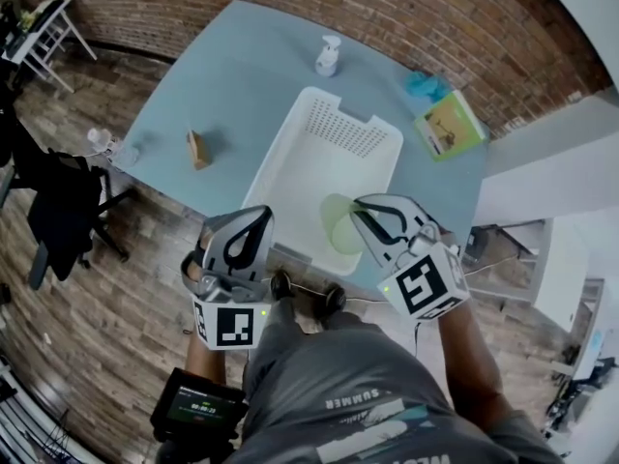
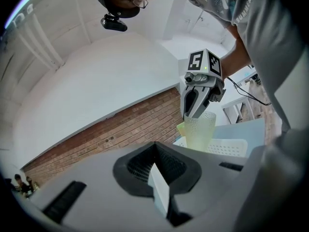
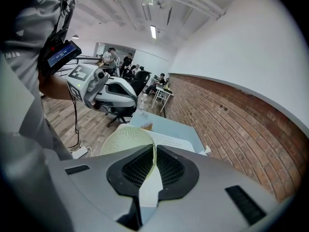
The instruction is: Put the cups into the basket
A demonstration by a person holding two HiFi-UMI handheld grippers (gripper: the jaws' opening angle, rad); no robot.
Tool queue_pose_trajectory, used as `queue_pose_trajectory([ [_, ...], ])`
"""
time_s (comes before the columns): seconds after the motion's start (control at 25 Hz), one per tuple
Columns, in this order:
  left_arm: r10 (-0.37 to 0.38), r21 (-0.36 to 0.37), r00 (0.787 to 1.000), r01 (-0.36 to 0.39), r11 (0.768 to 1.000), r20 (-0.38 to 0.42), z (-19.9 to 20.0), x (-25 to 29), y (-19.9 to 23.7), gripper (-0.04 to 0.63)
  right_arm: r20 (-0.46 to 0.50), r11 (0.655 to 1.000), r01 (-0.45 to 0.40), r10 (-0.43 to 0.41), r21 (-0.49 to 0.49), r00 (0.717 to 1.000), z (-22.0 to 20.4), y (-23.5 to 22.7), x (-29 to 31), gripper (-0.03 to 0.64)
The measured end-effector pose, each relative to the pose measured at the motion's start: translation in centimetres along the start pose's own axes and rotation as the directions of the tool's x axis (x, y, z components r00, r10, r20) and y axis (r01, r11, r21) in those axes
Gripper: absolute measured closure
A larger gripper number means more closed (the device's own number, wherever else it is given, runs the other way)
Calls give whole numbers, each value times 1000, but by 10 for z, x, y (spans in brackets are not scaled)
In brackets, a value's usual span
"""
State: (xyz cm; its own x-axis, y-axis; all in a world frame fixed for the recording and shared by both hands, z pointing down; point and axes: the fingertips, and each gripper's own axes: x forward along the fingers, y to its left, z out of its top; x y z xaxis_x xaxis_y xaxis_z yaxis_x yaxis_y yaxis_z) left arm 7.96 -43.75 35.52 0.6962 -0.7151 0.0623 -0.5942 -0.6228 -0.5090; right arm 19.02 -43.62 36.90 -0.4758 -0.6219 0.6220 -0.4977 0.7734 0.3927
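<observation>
The pale green, see-through cup (image 1: 338, 225) hangs over the near end of the white perforated basket (image 1: 319, 162), gripped by the right tool (image 1: 363, 209), whose jaws are closed on the cup's wall at the rim, one jaw inside the mouth and one outside. The left gripper view shows the cup roughly upright under that tool, mouth upward, with the basket's holed wall just behind it. The left tool (image 1: 263, 216) is beside the basket's near left corner, apart from the cup, its jaws together with nothing between them. The basket sits lengthwise in the middle of the light blue counter (image 1: 242, 75). Past its far end stands a white spray bottle (image 1: 328, 56); to the right lie a teal cloth (image 1: 426, 87) and a green booklet (image 1: 448, 124). To the left of the basket is a small brown box (image 1: 198, 149), and a clear plastic bottle (image 1: 102, 141) is at the counter's left edge.
</observation>
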Motion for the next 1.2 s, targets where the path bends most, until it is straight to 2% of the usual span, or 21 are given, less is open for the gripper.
queue_pose_trajectory([
  [0.84,15,-38,999,-17,999,-51,-32,-19,9,598,-37,993,-110,111,40,993,-12,21,87,584],
  [1.0,21,-90,999,-23,996,-28,-40,-23,1,598,-59,992,-128,129,22,990,-15,25,101,583],
  [1.2,13,-72,998,-17,997,-55,-43,-26,3,598,-83,988,-151,153,25,985,-22,32,118,583],
])
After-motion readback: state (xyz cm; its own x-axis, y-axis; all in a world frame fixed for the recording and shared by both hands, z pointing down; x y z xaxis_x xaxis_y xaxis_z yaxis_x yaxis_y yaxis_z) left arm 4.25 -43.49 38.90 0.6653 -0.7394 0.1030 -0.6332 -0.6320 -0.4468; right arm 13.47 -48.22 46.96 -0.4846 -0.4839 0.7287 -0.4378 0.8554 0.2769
